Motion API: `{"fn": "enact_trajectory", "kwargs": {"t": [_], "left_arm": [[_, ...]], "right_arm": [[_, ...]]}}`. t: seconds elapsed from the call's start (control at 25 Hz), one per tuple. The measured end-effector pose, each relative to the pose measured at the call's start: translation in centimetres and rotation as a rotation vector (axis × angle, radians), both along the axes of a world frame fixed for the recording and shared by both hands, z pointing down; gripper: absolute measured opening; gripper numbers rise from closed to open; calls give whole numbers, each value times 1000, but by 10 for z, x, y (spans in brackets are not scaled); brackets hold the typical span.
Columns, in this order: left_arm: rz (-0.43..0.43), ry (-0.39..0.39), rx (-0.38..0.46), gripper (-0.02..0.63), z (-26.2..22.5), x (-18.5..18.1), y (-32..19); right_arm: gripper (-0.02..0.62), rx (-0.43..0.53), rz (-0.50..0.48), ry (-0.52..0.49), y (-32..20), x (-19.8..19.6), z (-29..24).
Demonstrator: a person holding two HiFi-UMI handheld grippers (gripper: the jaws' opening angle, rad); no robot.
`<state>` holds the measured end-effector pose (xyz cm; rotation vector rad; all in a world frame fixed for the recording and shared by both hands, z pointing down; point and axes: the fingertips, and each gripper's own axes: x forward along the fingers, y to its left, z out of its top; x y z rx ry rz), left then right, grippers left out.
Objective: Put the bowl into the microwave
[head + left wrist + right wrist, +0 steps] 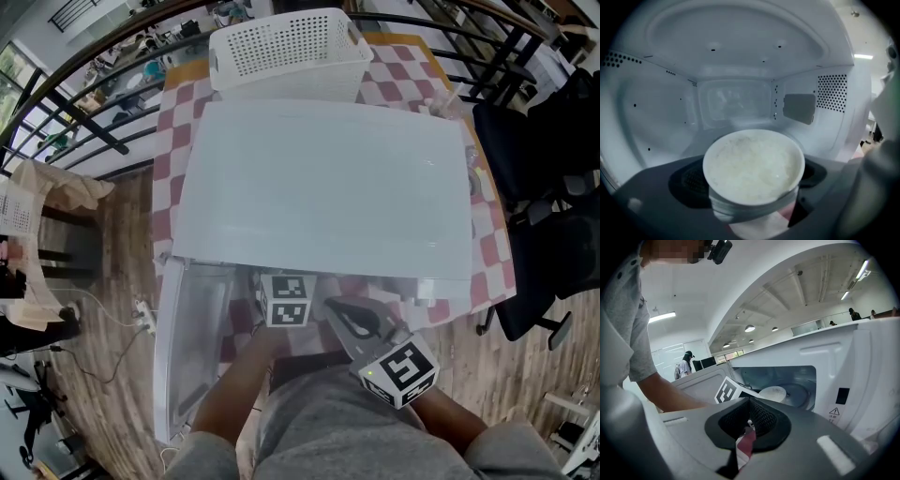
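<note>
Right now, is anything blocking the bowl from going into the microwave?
Nothing visible. The door is swung open, and the microwave cavity beyond the bowl is bare. The left gripper holds the bowl at the opening.

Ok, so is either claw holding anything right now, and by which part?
The left claw grips the bowl by its sides, just under the rim, inside the microwave. The right claw holds nothing.

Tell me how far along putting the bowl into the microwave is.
Done: the microwave door is open and the bowl of rice is picked up. In hand: the left tool grips it at the mouth of the cavity; the right tool is shut and empty. Left: set it inside, release, withdraw.
</note>
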<state>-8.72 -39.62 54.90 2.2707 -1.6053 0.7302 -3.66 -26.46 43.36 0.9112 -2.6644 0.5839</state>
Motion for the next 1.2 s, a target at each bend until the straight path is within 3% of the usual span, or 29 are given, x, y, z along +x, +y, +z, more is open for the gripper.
{"fn": "enact_trajectory", "kwargs": {"t": [0.72,1.2], "left_arm": [[73,25,22,546,-3,5,13],[-13,95,45,545,-20,-15,59]], "right_arm": [[-2,24,6,-19,1,5,-8],[-2,72,15,-19,10,27,-19]]}}
